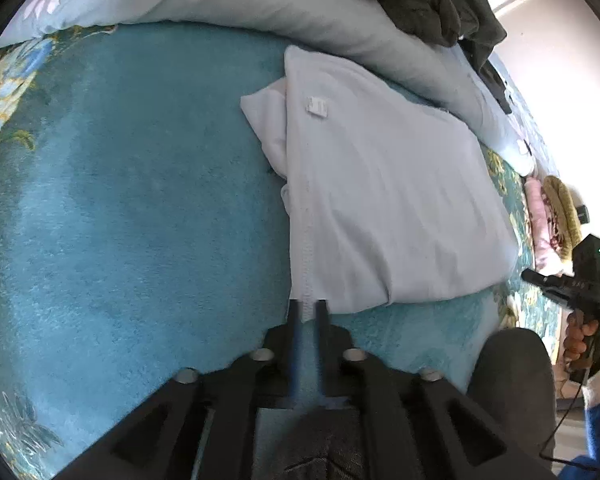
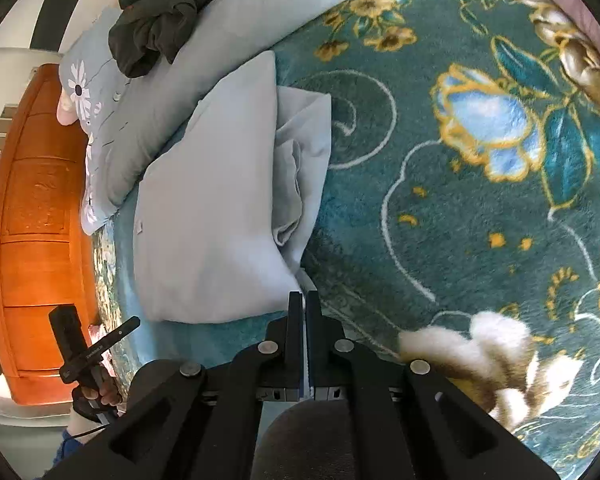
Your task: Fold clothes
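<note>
- Currently, folded white garment (image 1: 384, 200) lies on teal bed blanket (image 1: 140, 200), centre-right of left wrist frame.
- Left tool (image 1: 309, 305): slightly parted, tips at garment's near hem, gripping nothing.
- Right tool (image 2: 303, 298): clenched, empty, beside garment corner.

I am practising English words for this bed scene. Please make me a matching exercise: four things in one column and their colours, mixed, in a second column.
Things:
1. folded garment
2. blanket
3. crumpled clothes
4. headboard

Colours:
A. orange wood
B. teal with flowers
C. white
D. dark grey-green

Pairs: 1-C, 2-B, 3-D, 4-A
</note>
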`<state>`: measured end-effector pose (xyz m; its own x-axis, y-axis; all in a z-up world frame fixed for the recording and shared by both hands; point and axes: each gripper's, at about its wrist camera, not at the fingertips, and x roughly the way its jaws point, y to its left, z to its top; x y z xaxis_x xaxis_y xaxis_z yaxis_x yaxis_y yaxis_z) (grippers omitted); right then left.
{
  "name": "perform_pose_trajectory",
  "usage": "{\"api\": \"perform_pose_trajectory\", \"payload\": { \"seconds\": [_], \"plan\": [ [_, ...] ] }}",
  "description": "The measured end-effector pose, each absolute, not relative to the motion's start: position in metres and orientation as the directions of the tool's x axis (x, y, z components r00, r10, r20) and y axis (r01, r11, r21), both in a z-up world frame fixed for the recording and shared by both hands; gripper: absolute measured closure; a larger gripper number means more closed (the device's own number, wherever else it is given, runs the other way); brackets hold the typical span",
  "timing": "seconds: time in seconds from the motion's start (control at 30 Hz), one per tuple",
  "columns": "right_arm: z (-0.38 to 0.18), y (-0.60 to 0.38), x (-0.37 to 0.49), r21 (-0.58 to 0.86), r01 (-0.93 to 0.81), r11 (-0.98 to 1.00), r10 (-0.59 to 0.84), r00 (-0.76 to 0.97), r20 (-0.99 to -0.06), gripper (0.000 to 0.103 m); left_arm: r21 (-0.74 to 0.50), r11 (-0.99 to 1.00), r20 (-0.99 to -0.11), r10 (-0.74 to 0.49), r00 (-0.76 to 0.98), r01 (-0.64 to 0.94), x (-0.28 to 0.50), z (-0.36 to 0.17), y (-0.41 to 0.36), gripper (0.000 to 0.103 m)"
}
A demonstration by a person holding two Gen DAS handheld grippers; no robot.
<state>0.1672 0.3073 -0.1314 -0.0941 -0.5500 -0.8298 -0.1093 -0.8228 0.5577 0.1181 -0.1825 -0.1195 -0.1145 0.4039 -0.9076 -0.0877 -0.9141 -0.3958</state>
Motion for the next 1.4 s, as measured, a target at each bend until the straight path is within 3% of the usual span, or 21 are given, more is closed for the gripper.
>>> {"api": "perform_pose_trajectory", "payload": {
  "seconds": [0.03, 0.33, 0.43, 0.5, 0.53, 0.57, 0.63, 0.9, 0.97, 1.03, 1.1, 1.2, 1.4],
  "plan": [
    [-0.13, 0.308, 0.166, 0.563, -0.112, -0.819, -0.554, -0.1, -0.826, 0.101, -0.39, -0.915, -0.909, 0.4, -0.115, -0.099, 0.118, -0.12, -0.181, 0.055],
    [-0.136, 0.303, 0.161, 0.535, -0.147, -0.832, -0.529, -0.078, -0.845, 0.101, -0.333, -0.895, -0.924, 0.373, -0.089, -0.296, 0.116, -0.134, -0.148, 0.056],
    [-0.136, 0.299, 0.161, 0.541, -0.141, -0.829, -0.536, -0.075, -0.841, 0.101, -0.314, -0.891, -0.929, 0.36, -0.088, -0.327, 0.117, -0.137, -0.144, 0.075],
    [-0.134, 0.292, 0.161, 0.555, -0.116, -0.824, -0.55, -0.072, -0.832, 0.101, -0.31, -0.892, -0.93, 0.356, -0.089, -0.328, 0.116, -0.139, -0.144, 0.078],
    [-0.133, 0.288, 0.16, 0.555, -0.1, -0.826, -0.551, -0.064, -0.832, 0.1, -0.314, -0.893, -0.929, 0.359, -0.09, -0.321, 0.115, -0.141, -0.146, 0.085],
    [-0.133, 0.283, 0.159, 0.549, -0.08, -0.832, -0.546, -0.05, -0.836, 0.096, -0.315, -0.896, -0.929, 0.359, -0.095, -0.313, 0.114, -0.141, -0.147, 0.087],
    [-0.134, 0.275, 0.157, 0.527, -0.044, -0.849, -0.525, -0.036, -0.85, 0.062, -0.322, -0.896, -0.925, 0.366, -0.1, -0.307, 0.114, -0.14, -0.149, 0.089],
    [-0.15, 0.264, 0.15, 0.499, -0.034, -0.866, -0.499, -0.013, -0.867, 0.06, -0.318, -0.892, -0.928, 0.363, -0.09, -0.322, 0.113, -0.141, -0.139, 0.091],
    [-0.152, 0.263, 0.151, 0.51, -0.036, -0.86, -0.51, -0.011, -0.86, 0.064, -0.318, -0.893, -0.928, 0.362, -0.09, -0.317, 0.113, -0.141, -0.142, 0.092],
    [-0.152, 0.262, 0.152, 0.513, -0.035, -0.858, -0.513, -0.008, -0.858, 0.088, -0.314, -0.896, -0.928, 0.36, -0.097, -0.313, 0.114, -0.139, -0.144, 0.093],
    [-0.153, 0.263, 0.152, 0.506, -0.036, -0.862, -0.506, -0.003, -0.862, 0.095, -0.311, -0.898, -0.927, 0.359, -0.108, -0.311, 0.115, -0.136, -0.145, 0.095],
    [-0.144, 0.269, 0.152, 0.525, -0.038, -0.85, -0.523, -0.041, -0.851, 0.101, -0.309, -0.897, -0.917, 0.369, -0.152, -0.317, 0.116, -0.123, -0.148, 0.097],
    [-0.15, 0.282, 0.155, 0.505, -0.068, -0.86, -0.504, -0.031, -0.863, 0.102, -0.305, -0.907, -0.926, 0.353, -0.13, -0.292, 0.121, -0.132, -0.154, 0.098]
  ]
}}
